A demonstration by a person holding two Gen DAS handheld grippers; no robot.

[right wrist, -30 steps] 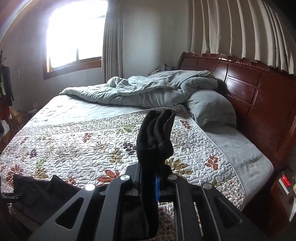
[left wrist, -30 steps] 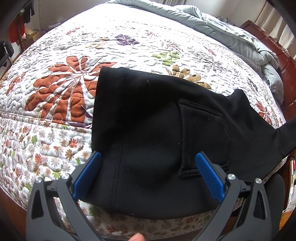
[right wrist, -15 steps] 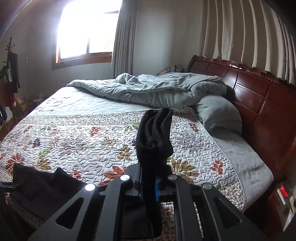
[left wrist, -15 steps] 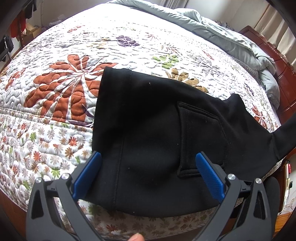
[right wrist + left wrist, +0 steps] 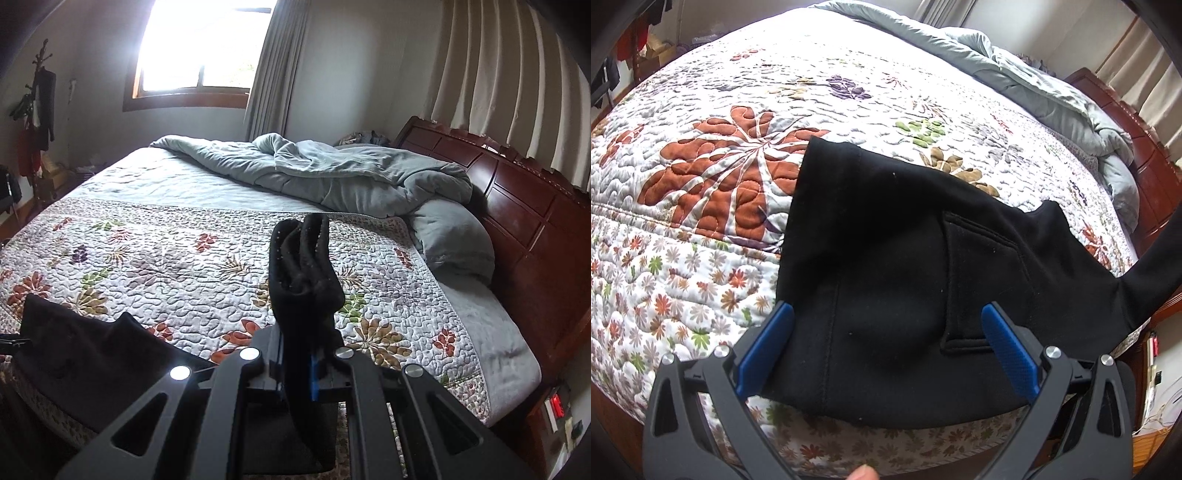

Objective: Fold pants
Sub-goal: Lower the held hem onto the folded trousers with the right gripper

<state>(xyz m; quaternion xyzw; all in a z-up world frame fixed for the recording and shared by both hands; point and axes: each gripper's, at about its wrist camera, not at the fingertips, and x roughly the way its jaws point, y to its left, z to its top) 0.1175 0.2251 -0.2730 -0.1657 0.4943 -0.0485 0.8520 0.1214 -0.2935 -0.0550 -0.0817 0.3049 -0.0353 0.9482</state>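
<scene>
Black pants (image 5: pixel 886 258) lie on the floral quilt (image 5: pixel 701 184) at the bed's near edge, waistband to the left, back pocket (image 5: pixel 982 280) facing up. My left gripper (image 5: pixel 886 328) is open and hovers just above the seat of the pants, blue pads either side, holding nothing. My right gripper (image 5: pixel 308 354) is shut on a bunched leg end of the pants (image 5: pixel 301 266), which sticks up above its jaws. The leg stretches up off the bed toward it at the right edge of the left wrist view (image 5: pixel 1152 258). The pants' body shows at the lower left of the right wrist view (image 5: pixel 85 354).
A rumpled grey duvet (image 5: pixel 332 173) and a pillow (image 5: pixel 454 240) lie along the far side by the wooden headboard (image 5: pixel 535 221). A coat rack (image 5: pixel 37 110) stands at the left wall, a window (image 5: pixel 199 48) behind. The bed's edge drops off below the pants.
The right gripper has lifted and swung a little with the leg end still in it. The left gripper stays open over the pants, drifting slightly.
</scene>
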